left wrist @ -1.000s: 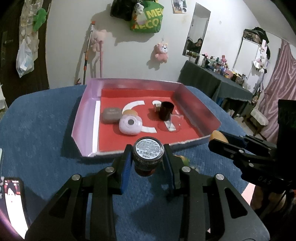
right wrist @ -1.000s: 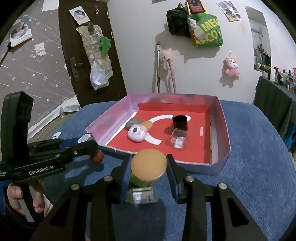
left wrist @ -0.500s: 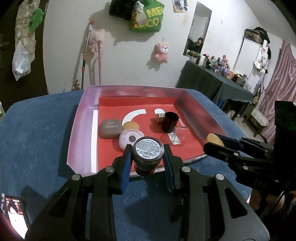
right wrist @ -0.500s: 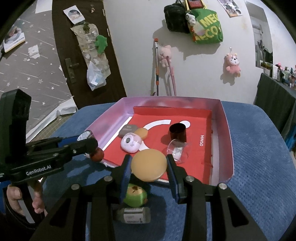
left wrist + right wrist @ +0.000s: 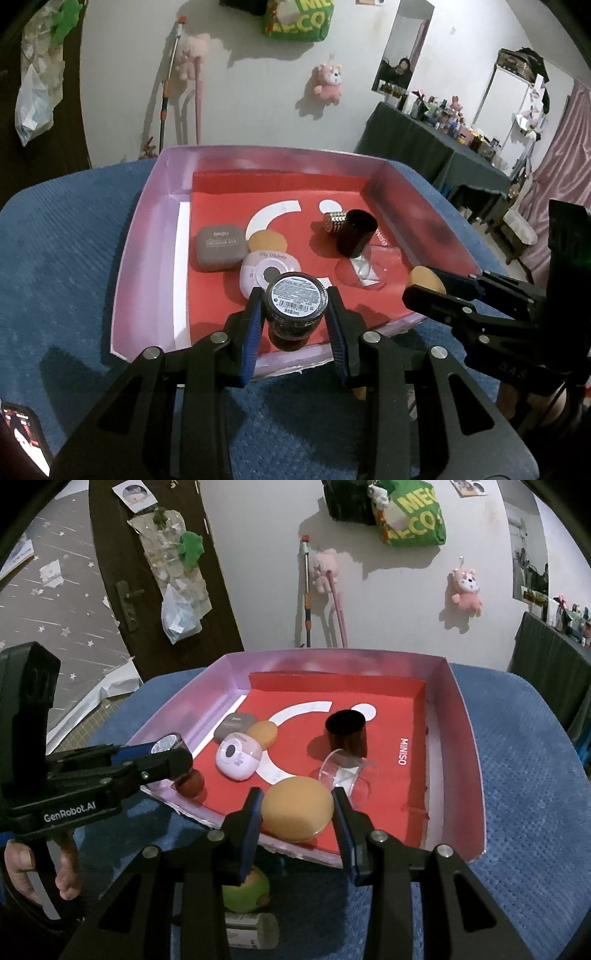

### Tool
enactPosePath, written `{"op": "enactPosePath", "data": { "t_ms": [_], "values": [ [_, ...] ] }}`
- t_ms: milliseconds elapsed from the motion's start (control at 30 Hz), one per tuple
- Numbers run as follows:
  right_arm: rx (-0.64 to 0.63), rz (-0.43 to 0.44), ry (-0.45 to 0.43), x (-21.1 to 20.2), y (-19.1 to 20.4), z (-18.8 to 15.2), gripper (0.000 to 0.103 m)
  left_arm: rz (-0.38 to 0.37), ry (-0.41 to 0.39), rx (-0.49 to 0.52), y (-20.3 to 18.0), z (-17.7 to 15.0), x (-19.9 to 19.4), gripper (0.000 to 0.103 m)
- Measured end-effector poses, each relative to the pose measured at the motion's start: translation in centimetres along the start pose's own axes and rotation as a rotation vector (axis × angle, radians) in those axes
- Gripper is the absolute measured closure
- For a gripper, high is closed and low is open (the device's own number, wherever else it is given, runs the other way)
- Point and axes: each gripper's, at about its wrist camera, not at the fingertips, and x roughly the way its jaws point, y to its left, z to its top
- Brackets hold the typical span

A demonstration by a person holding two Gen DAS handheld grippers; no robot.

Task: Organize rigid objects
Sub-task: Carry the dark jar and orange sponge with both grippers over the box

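The left claw (image 5: 295, 314) is clamped on a dark jar (image 5: 296, 308), held label-end up over the near edge of the pink tray (image 5: 147, 236). The right claw (image 5: 297, 810) grips a tan round disc (image 5: 297, 809) just inside the same near wall, toward the tray's 5 o'clock corner. Bare red floor lies at 12 o'clock from each claw. A white round case (image 5: 267, 271) sits right beyond the jar, so that drop spot looks tight. A green fruit-like thing (image 5: 247, 890) waits on the blue desk (image 5: 524, 834).
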Motion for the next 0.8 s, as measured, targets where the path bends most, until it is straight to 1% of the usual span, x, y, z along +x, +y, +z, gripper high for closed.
{"op": "enactPosePath", "data": {
  "t_ms": [367,733,800],
  "values": [
    [-0.003,0.001,0.049,1.9,-0.4,0.2,0.063,-0.017,0.079,-0.022,0.8,0.3,2.8,0.072],
    [0.02,0.029,0.106,3.8,-0.7,0.6,0.063,-0.025,0.118,-0.031,1.2,1.0,4.6,0.073],
    [0.028,0.031,0.119,4.2,-0.9,0.5,0.063,-0.044,0.135,-0.046,1.5,1.2,5.3,0.073]
  ]
}}
